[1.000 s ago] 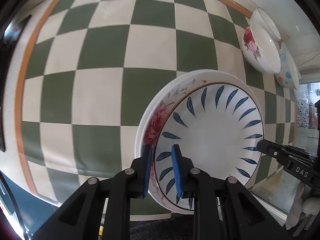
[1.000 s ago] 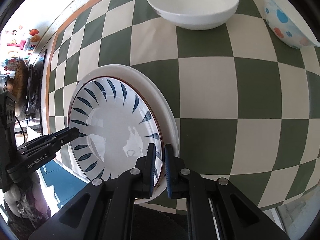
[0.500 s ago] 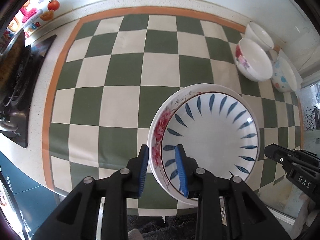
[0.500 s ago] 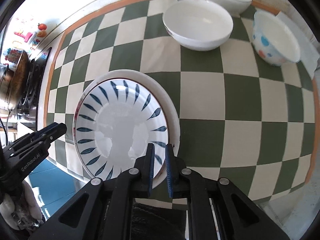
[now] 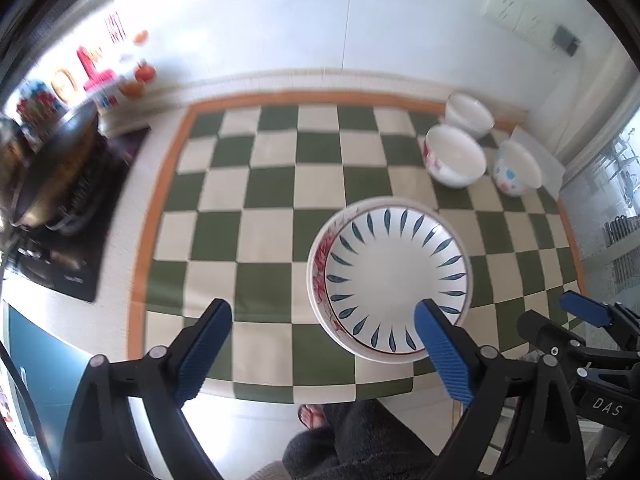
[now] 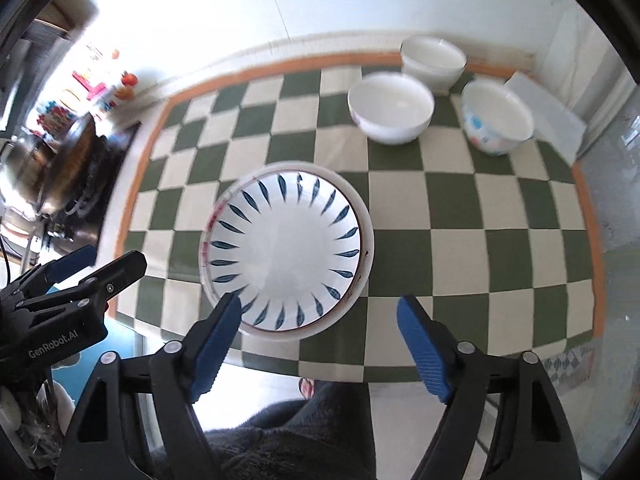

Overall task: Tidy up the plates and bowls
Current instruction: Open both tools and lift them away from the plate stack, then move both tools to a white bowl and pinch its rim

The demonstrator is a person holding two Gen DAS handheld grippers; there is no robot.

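Overhead now. Left gripper (image 5: 320, 332) and right gripper (image 6: 319, 326) both with jaws spread wide, just opened, nothing between the pads, nothing held. Blue-leaf plate (image 5: 396, 278) sits nested in a larger rose-patterned plate (image 5: 320, 264) on the green-and-cream checkered cloth (image 5: 260, 200), near its front edge. Three bowls grouped at the cloth's far right corner: plain white bowl (image 6: 434, 60), white bowl with red flower (image 5: 454, 156), dotted bowl (image 6: 496, 118). Wok (image 5: 48, 172) on the hob off the cloth's left side. Person's dark trouser leg (image 6: 320, 432) below the counter edge.
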